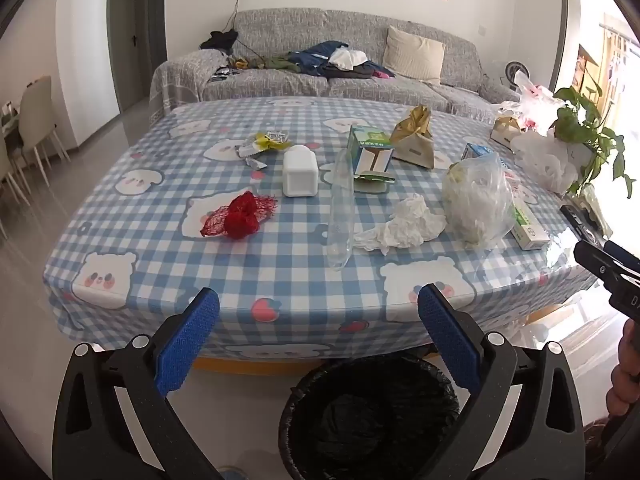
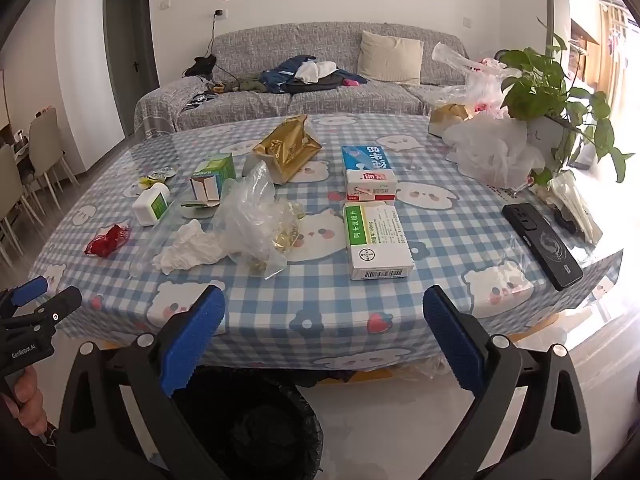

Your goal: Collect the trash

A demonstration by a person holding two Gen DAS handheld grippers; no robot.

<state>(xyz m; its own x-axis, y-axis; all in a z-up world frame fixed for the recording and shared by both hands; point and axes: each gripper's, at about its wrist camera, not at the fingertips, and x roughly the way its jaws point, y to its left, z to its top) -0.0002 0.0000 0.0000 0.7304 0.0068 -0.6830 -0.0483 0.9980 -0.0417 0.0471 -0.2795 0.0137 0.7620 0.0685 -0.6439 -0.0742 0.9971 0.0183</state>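
Trash is scattered over a blue-checked tablecloth (image 1: 168,236): a red mesh net (image 1: 240,216), a crumpled white tissue (image 1: 404,222), a clear plastic bag (image 1: 478,200), a clear plastic tube (image 1: 342,208), a white bottle (image 1: 300,174) and a green and white carton (image 1: 370,152). My left gripper (image 1: 318,302) hangs open and empty before the table's near edge, above a bin with a black liner (image 1: 368,412). My right gripper (image 2: 324,304) is open and empty too, short of the green and white medicine box (image 2: 376,242). The tissue (image 2: 190,248) and bag (image 2: 256,220) lie to its left.
A black phone (image 2: 540,244), a blue and white box (image 2: 368,172), a gold paper bag (image 2: 288,152), white plastic bags (image 2: 492,152) and a potted plant (image 2: 548,92) stand on the right side. A grey sofa (image 1: 320,64) is behind the table, chairs (image 1: 36,120) at left.
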